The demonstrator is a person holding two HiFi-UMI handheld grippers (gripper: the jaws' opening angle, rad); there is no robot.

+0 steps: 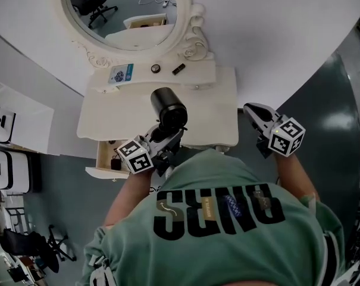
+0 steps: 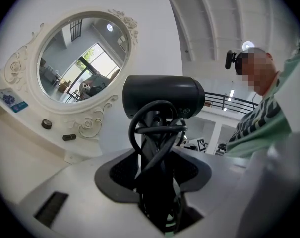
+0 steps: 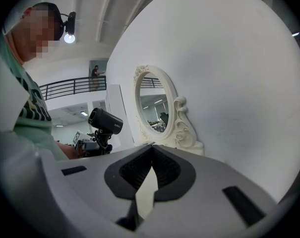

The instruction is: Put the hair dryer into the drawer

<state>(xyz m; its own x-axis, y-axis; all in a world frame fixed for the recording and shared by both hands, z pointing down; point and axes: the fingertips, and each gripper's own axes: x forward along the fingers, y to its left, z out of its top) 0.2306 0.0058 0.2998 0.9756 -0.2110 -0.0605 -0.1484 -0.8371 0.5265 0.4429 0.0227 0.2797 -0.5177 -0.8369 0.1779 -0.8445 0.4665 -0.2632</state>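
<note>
My left gripper (image 1: pixel 166 136) is shut on the handle of a black hair dryer (image 1: pixel 168 107), which stands upright over the front of the white dressing table (image 1: pixel 212 127). In the left gripper view the hair dryer (image 2: pixel 163 95) has its cord looped round the handle, which is clamped between the pads of the left gripper (image 2: pixel 157 170). An open drawer (image 1: pixel 102 157) juts out at the table's left front, below and left of the dryer. My right gripper (image 1: pixel 252 108) hovers at the table's right edge; in the right gripper view this right gripper (image 3: pixel 152 150) is shut with nothing in it. The hair dryer (image 3: pixel 105 121) shows to its left.
An oval mirror (image 1: pixel 126 11) in an ornate white frame stands at the back of the table. Its shelf holds a blue card (image 1: pixel 121 74), a small round item (image 1: pixel 156 68) and a small dark piece (image 1: pixel 178 69). A dark object (image 1: pixel 115 162) lies in the drawer. White cabinets (image 1: pixel 4 154) stand left.
</note>
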